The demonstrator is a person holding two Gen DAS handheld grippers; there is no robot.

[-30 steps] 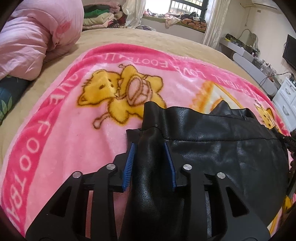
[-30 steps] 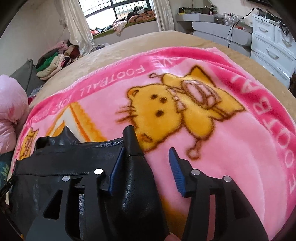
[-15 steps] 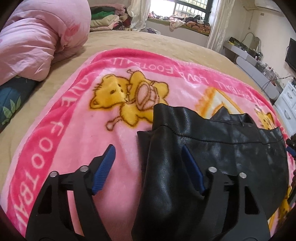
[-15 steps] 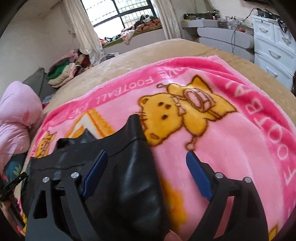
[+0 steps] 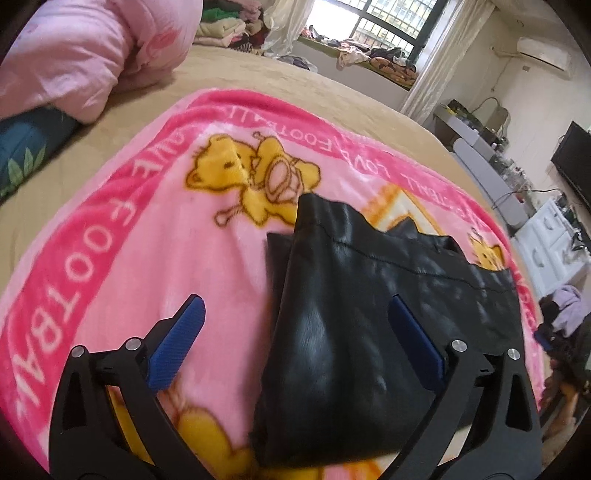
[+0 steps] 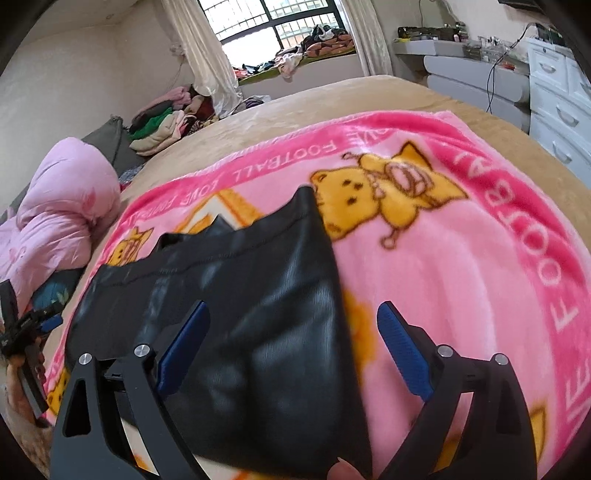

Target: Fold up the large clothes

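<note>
Black leather-look garment [image 5: 354,332] lies folded on a pink blanket [image 5: 122,258] w/ yellow cartoon cats & "FOOTBALL" lettering, spread over a tan bed cover [image 5: 258,85]. Garment sits toward the near part of the blanket; its far corner pokes up next to a printed cat, seam line running across the top layer.

Left gripper [image 5: 295,347]: jaws have just been opening, now spread wide. Blue pads [image 5: 177,347] clear of the fabric on both sides; the garment's left folded edge lies between them but nothing presses on it. Left pad hangs over bare blanket, right pad over the black fabric.

Right gripper [image 6: 291,347]: jaws also just been opening, now wide apart. Garment's right edge lies between the fingers, not pinched. In the right wrist view the left pad [image 6: 184,343] is over the black fabric, the right pad over pink blanket. A fingertip [image 6: 341,470] shows at the bottom edge of that view.

Garment [image 6: 236,317] rests free on the blanket, neither tool holding it.

Around: pink quilt [image 5: 74,55] bundled at the bed's left, stack of folded clothes [image 6: 159,125] beyond it, window [image 6: 273,26] w/ more clothes on the sill, white drawers [image 6: 554,88] at right. Left gripper also seen small at far left edge of the right wrist view, blurred.
</note>
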